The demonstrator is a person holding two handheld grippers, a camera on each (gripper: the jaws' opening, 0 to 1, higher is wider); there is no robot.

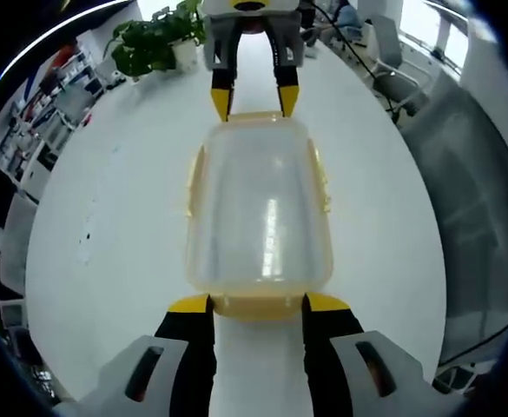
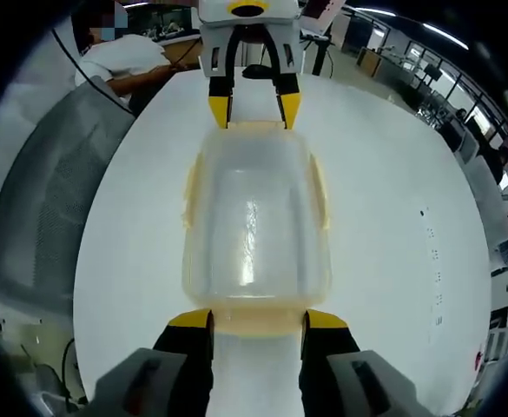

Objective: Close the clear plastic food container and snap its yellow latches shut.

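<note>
Facing each other across white tabletop (image 1: 106, 200), two claws are seen at opposite short ends of clear plastic container (image 1: 260, 213). Left claw (image 1: 258, 304) spread, tips flanking near-end yellow latch (image 1: 255, 306); lid appears seated. Right claw (image 2: 257, 320) likewise spread around its near-end latch (image 2: 255, 323). Container judged light, stiff but flexing, slick on tabletop; latches best pressed from both ends together so box is not pushed away.

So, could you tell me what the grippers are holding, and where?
Nothing looks clamped: the left gripper and right gripper stand open, fingers astride the end latches of the container, on the table.
</note>
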